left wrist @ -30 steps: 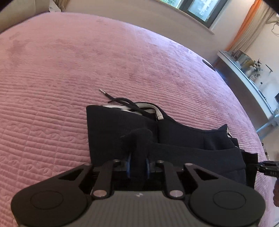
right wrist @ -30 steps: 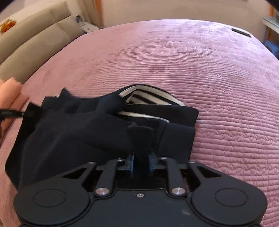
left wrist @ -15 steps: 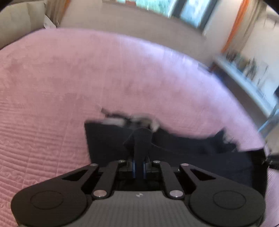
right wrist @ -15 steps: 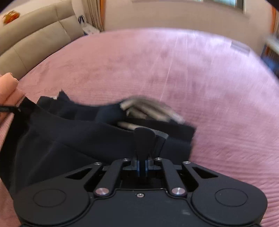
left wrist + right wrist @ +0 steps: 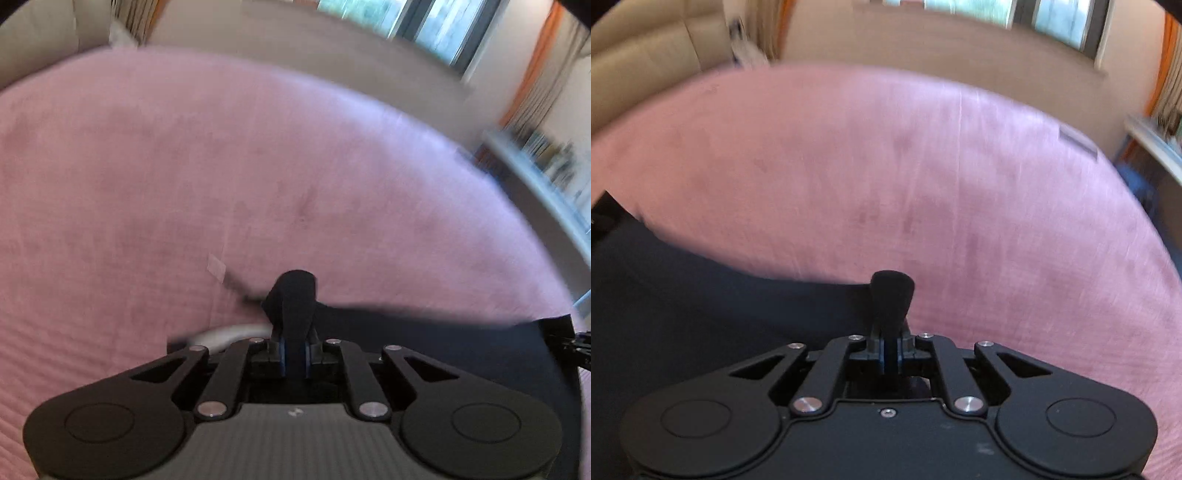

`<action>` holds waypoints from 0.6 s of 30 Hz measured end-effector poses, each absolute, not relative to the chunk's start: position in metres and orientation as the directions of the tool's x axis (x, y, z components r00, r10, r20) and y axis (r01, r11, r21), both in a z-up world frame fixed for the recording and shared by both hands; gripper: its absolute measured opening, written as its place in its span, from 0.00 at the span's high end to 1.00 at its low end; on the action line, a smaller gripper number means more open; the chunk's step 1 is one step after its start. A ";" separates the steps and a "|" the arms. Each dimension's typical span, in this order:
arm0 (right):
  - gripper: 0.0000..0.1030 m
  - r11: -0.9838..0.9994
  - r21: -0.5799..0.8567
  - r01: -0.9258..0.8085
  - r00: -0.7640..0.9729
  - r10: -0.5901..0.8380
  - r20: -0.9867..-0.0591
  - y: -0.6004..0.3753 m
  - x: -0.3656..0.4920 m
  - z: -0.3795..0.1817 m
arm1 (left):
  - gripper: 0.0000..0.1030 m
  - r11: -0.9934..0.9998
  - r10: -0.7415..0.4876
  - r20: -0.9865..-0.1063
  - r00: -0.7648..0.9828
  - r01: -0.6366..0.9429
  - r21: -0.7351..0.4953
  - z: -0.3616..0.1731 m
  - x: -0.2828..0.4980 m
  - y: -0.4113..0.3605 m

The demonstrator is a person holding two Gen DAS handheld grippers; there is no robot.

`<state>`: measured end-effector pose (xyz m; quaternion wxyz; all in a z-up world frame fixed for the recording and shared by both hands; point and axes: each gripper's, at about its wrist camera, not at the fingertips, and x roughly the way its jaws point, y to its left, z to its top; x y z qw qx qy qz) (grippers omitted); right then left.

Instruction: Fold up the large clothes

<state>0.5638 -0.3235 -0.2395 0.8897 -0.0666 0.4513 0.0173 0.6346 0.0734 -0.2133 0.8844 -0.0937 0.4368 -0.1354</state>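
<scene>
Both of your grippers are clamped on the dark navy fabric garment (image 5: 461,354), which hangs stretched between them above the pink quilted bedspread (image 5: 221,166). Your left gripper (image 5: 294,295) has its jaws pressed together with a bunched fold of the cloth pinched between them, the fold sticking up past the fingertips as a dark rounded lump. From that pinch the garment runs off to your right as a taut, blurred upper edge, ending at a far corner near the frame's right border, where your other gripper shows as a small dark shape. A black drawstring cord (image 5: 236,284) with a pale tip trails from the fabric just left of the fingers, and a white curved strip (image 5: 229,332) of the garment shows just below it, touching the gripper's linkage. Your right gripper (image 5: 892,295) is likewise squeezed closed on a fold of the same cloth, and the garment spreads from it toward the left of that view as a broad dark sheet, reaching up to a corner at the left edge. Motion blur smears both views, so finer detail of the cloth cannot be made out. Beyond the bed you can see a beige upholstered sofa (image 5: 646,62), a dark-framed window (image 5: 413,26), orange curtains (image 5: 535,62) and a white shelf (image 5: 546,177) holding small blurred items.
</scene>
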 end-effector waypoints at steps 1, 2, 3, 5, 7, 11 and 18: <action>0.92 0.990 -0.114 -0.088 0.583 -0.042 -0.811 -0.320 0.565 -0.248 | 0.78 0.949 -0.310 -0.745 0.591 0.147 -0.278 -0.219 0.635 0.073; 0.88 0.988 -0.129 -0.086 0.598 -0.052 -0.800 -0.317 0.563 -0.248 | 0.76 0.953 -0.297 -0.738 0.606 0.137 -0.271 -0.222 0.634 0.075; 0.83 0.987 -0.140 -0.083 0.597 -0.063 -0.800 -0.315 0.563 -0.246 | 0.73 0.955 -0.290 -0.736 0.612 0.130 -0.268 -0.221 0.634 0.076; 0.58 0.986 -0.155 -0.054 0.579 -0.096 -0.810 -0.320 0.560 -0.236 | 0.71 0.958 -0.270 -0.733 0.625 0.097 -0.270 -0.215 0.632 0.084; 0.49 0.987 -0.162 -0.017 0.602 -0.119 -0.790 -0.331 0.548 -0.212 | 0.72 0.971 -0.211 -0.738 0.641 0.055 -0.231 -0.198 0.626 0.093; 0.47 0.996 -0.090 -0.003 0.664 -0.065 -0.744 -0.327 0.506 -0.157 | 0.73 0.980 -0.184 -0.677 0.712 0.084 -0.178 -0.143 0.584 0.099; 0.88 0.986 0.072 -0.152 0.601 0.150 -0.785 -0.217 0.476 -0.189 | 0.72 0.916 -0.371 -0.687 0.625 0.123 -0.382 -0.163 0.510 0.058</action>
